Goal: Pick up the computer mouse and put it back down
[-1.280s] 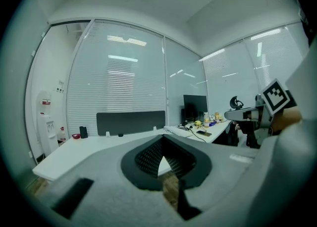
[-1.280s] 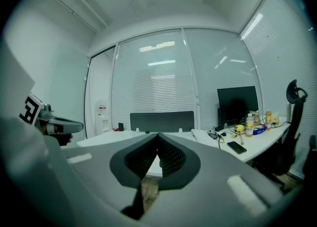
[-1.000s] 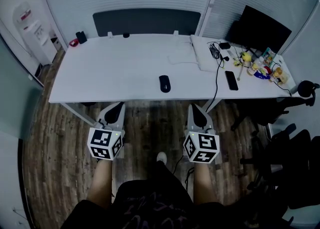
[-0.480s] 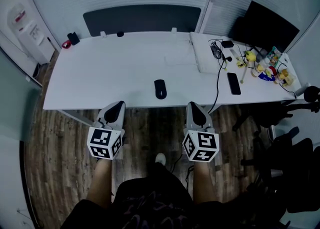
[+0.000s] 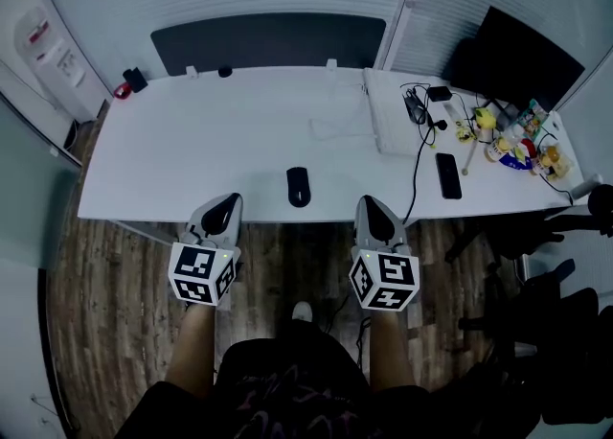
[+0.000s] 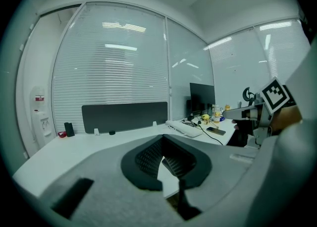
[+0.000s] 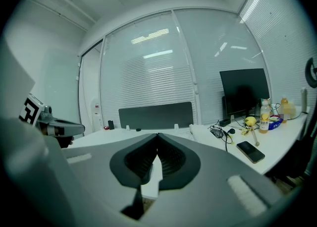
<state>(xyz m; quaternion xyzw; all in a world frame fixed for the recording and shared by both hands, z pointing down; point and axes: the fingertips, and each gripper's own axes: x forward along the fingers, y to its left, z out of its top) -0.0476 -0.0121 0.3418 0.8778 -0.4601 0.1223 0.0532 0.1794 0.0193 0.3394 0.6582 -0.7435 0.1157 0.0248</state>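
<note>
Step in hand, by judgement: the reach-in ahead of the pick-up, nothing lifted yet; found the black oval plastic computer mouse (image 5: 299, 186) lying flat on the long white desk (image 5: 172, 169), close to the near edge and roughly midway between the two tools; from the head view, placed the grey left gripper (image 5: 227, 203) just short of the desk edge on the mouse's left and the grey right gripper (image 5: 370, 203) likewise on its right, both pointing toward the desk, both apart from the mouse and touching nothing; read in each gripper's own view: jaws pressed together, ribbed pads meeting, nothing held between them, on both sides alike; noted the flat black phone (image 5: 447, 175) and the black monitor (image 5: 522, 54) among the clutter at the right end, well apart from the mouse and no obstacle to a reach; cannot tell from the layout which gripper is meant for the grasp, either being about equally near; next move, by judgement: spread one pair of jaws wide enough to straddle the shell, bring it inward and down over the mouse, line the pads along its two long sides, then close before lifting; worth minding: low, smooth, rounded body likely to squirt out of a high or skewed pinch; near-edge position leaves little margin for a nudge toward the floor.
</note>
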